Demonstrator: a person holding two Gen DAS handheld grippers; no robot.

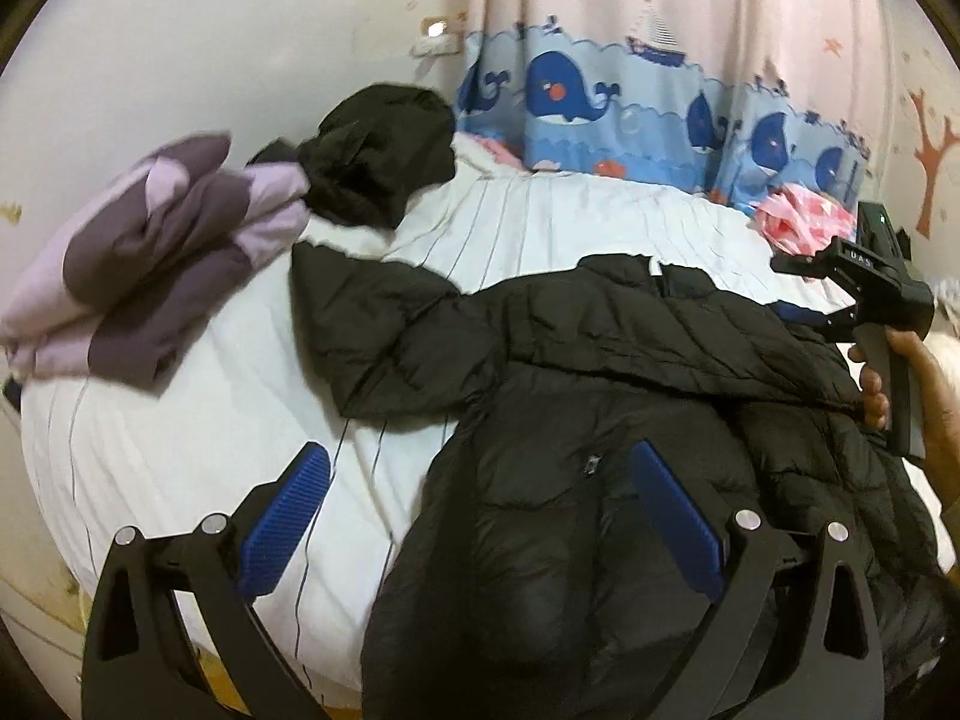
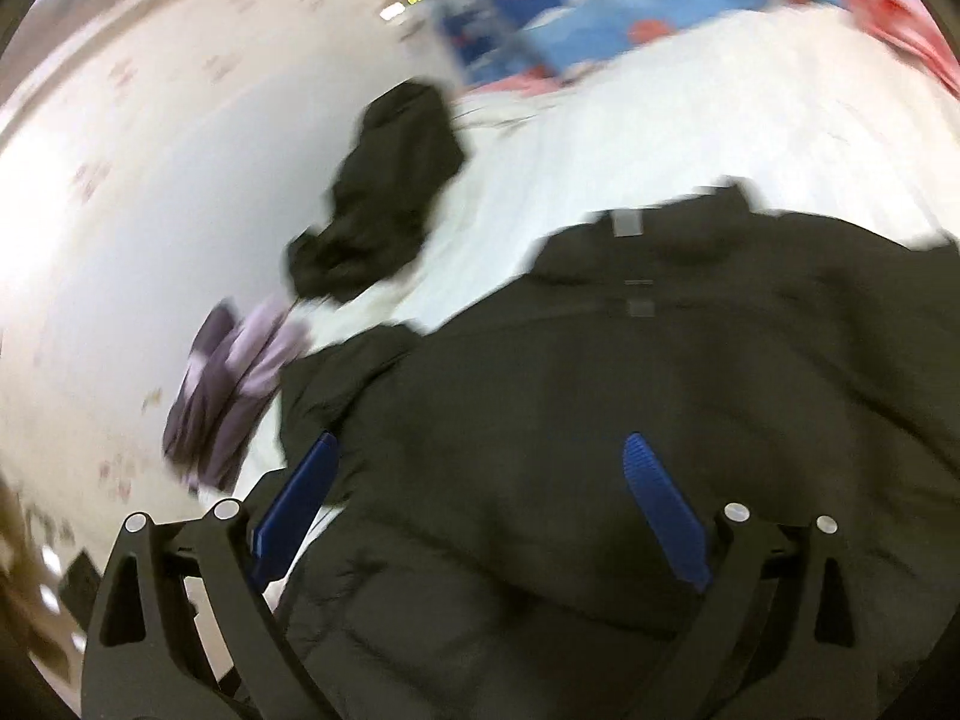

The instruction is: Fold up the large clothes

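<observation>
A large black puffer jacket (image 1: 606, 396) lies spread on the white striped bed (image 1: 540, 222), one sleeve (image 1: 372, 324) stretched out to the left. My left gripper (image 1: 480, 462) is open and empty, hovering over the jacket's lower left edge. The right gripper body (image 1: 864, 282) shows at the right edge of the left wrist view, held in a hand above the jacket's right side. In the blurred right wrist view my right gripper (image 2: 480, 456) is open and empty above the jacket (image 2: 600, 420).
A purple and lilac folded cloth (image 1: 150, 252) and a black garment heap (image 1: 372, 156) lie at the bed's far left. A whale-print curtain (image 1: 630, 102) hangs behind the bed. A pink cloth (image 1: 804, 222) lies at the far right.
</observation>
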